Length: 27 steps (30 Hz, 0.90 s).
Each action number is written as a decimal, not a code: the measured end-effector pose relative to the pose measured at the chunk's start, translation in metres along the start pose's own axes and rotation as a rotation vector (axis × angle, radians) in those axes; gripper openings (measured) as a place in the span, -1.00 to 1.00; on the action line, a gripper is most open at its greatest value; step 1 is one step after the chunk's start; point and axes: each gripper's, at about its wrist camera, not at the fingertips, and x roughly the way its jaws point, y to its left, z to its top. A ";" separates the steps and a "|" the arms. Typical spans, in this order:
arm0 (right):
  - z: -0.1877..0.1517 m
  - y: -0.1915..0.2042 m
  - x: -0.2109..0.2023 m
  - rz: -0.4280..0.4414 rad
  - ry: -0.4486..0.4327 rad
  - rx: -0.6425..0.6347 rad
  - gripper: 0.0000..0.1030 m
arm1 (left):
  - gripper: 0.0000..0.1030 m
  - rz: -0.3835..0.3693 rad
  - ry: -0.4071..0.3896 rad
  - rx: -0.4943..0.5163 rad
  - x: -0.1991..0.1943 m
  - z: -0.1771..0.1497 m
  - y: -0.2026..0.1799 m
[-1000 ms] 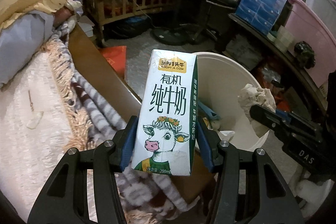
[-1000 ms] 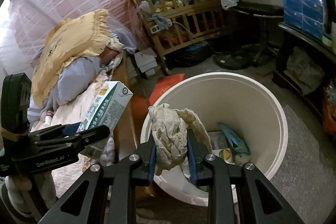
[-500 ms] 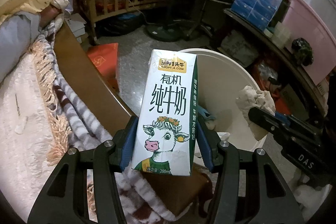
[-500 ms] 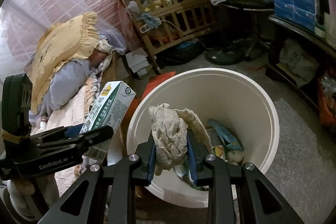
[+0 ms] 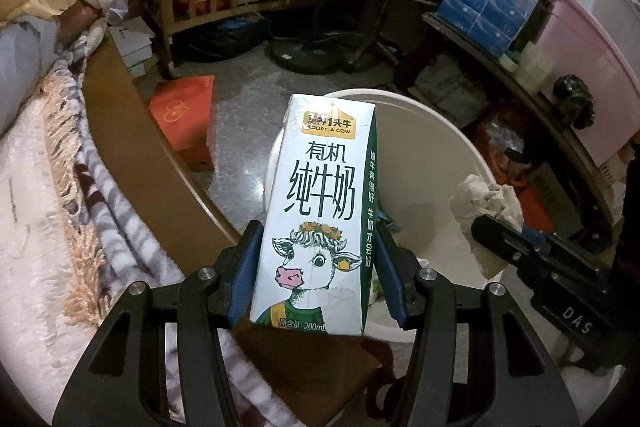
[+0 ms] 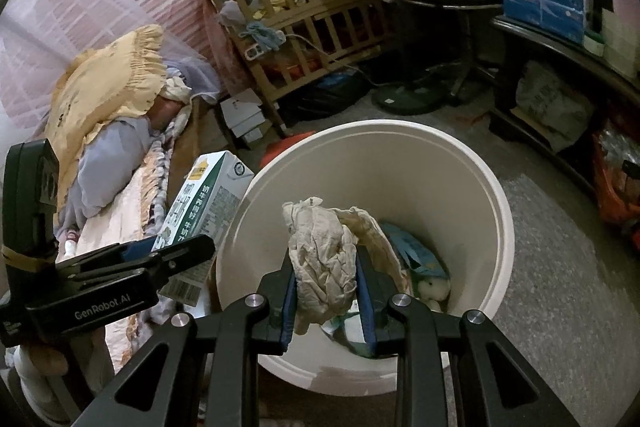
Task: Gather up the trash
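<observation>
Both tongs are loaded. Left gripper (image 5: 316,263) is closed on the lower half of a milk carton (image 5: 322,211), held upright near the bucket's (image 6: 496,195) left rim, above the bed edge. Right gripper (image 6: 325,293) pinches a crumpled paper wad (image 6: 324,259) over the bucket's open mouth, where other scraps lie. Likely empty, the carton should be light and stiff but crushable, so flat side panels suit the pads; the wad is soft and weightless. Carton print reads "ADOPT A COW", "有机 纯牛奶", "200mL". Tools read "GenRobot.AI" and "DAS".
</observation>
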 end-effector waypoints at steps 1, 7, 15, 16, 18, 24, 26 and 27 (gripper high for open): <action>0.000 0.000 0.000 -0.008 -0.002 0.001 -0.42 | 0.03 -0.021 -0.007 -0.009 0.000 0.001 0.001; 0.001 -0.001 -0.002 -0.026 -0.016 0.012 -0.21 | 0.33 -0.069 -0.045 -0.039 -0.005 0.002 0.006; -0.001 0.011 -0.007 -0.024 -0.027 -0.018 -0.18 | 0.33 0.022 -0.100 -0.038 -0.029 -0.008 0.014; -0.002 0.014 -0.008 -0.027 -0.035 -0.026 -0.15 | 0.33 0.037 -0.112 -0.032 -0.033 -0.009 0.014; -0.002 0.021 -0.014 -0.040 -0.055 -0.042 0.02 | 0.33 0.067 -0.145 -0.021 -0.046 -0.013 0.014; -0.002 0.044 -0.036 -0.083 -0.147 -0.098 0.29 | 0.33 0.125 -0.219 -0.002 -0.079 -0.024 0.018; -0.001 0.050 -0.044 -0.093 -0.172 -0.106 0.29 | 0.33 0.128 -0.238 -0.003 -0.090 -0.027 0.021; -0.001 0.052 -0.048 -0.095 -0.183 -0.108 0.30 | 0.33 0.136 -0.255 -0.003 -0.097 -0.029 0.021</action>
